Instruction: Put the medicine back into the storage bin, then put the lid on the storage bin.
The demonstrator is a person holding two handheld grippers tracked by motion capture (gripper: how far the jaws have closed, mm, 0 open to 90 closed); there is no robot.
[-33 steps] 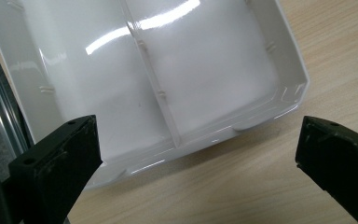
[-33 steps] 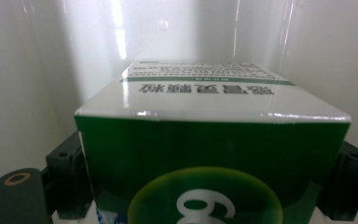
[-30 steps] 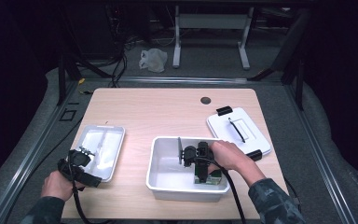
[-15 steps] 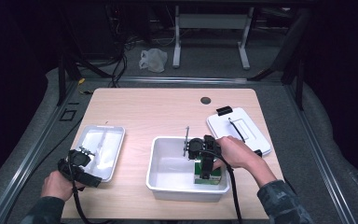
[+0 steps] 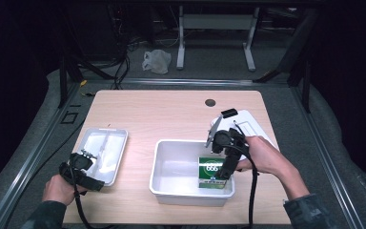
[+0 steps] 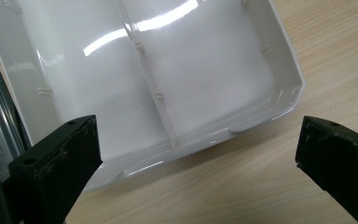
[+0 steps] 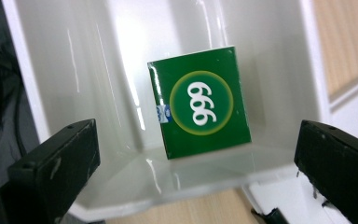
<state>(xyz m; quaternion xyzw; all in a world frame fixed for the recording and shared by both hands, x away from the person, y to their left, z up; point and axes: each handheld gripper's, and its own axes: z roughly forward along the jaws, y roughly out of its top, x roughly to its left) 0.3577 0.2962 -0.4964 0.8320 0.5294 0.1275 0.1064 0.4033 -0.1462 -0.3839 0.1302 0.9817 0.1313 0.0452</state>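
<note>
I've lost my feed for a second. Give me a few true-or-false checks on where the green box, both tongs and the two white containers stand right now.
1. The green cardboard box marked 999 sits inside the deep white plastic bin. True.
2. The right tongs are shut on the box. False: in the right gripper view the jaws stand wide apart, with the box between and beyond them.
3. The left tongs are open at the near end of the shallow white divided tray. True.
4. The divided tray holds a second green box. False: both of its compartments are bare.
5. A white lid with black clips lies on the table right of the bin. True.
</note>
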